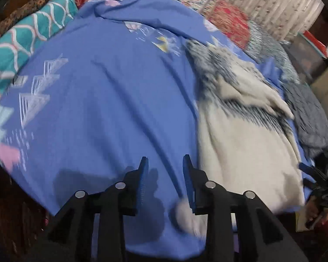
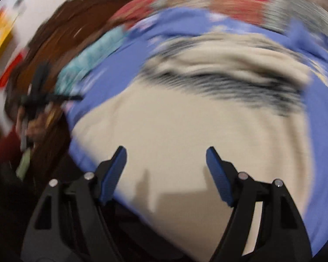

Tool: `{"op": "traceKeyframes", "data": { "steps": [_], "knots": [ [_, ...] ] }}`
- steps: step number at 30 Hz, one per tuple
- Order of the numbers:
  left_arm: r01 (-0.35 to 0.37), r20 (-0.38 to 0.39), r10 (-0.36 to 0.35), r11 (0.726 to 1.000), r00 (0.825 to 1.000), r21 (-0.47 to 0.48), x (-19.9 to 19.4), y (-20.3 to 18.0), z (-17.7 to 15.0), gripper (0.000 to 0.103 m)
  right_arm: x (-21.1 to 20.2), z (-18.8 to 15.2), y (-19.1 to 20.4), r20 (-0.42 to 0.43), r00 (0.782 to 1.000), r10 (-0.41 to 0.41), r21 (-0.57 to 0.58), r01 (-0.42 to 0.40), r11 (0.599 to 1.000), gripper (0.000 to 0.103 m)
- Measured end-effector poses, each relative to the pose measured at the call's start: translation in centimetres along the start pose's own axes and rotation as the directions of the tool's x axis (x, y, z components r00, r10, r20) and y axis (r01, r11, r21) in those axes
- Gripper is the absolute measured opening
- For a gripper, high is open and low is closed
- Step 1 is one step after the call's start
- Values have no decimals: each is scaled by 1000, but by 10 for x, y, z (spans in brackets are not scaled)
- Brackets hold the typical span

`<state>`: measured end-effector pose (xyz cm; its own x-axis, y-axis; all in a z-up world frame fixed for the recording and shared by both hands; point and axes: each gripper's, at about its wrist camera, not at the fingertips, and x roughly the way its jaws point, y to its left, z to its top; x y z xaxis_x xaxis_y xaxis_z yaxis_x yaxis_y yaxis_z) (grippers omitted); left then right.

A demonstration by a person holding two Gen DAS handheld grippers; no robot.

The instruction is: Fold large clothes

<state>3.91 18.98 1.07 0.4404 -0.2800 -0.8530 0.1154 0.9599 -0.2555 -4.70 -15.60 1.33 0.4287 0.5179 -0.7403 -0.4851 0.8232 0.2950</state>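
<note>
soft cream knit garment (image 1: 240, 152) lies rumpled on smooth blue sheet (image 1: 109, 109).

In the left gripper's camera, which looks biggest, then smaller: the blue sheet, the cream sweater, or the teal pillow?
1. blue sheet
2. cream sweater
3. teal pillow, though partly hidden and farther away.

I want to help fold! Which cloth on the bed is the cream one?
The cream garment with the dark feathery band, lying on the blue sheet. The teal one has white wavy lines; the red ones are patterned.
</note>
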Motion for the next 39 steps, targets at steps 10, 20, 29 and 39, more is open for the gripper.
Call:
{"op": "traceKeyframes", "data": {
  "steps": [10, 20, 29, 39],
  "knots": [
    [-12, -132, 48, 965, 990, 261, 27, -59, -54, 76, -30, -34, -7, 22, 979, -202, 81, 200, 976, 72],
    [35, -203, 31, 950, 979, 311, 29, -72, -62, 49, -93, -130, -103, -57, 932, -357, 411, 348, 843, 72],
    [258, -181, -237, 960, 955, 108, -29, -65, -42, 31, -96, -138, -84, 42, 992, -122, 420, 93, 903, 13],
    [164, -290, -184, 982, 939, -93, 15, -26, -64, 31, -124, -151, -107, 57, 983, -172, 464, 127, 877, 12]
  ]
}}
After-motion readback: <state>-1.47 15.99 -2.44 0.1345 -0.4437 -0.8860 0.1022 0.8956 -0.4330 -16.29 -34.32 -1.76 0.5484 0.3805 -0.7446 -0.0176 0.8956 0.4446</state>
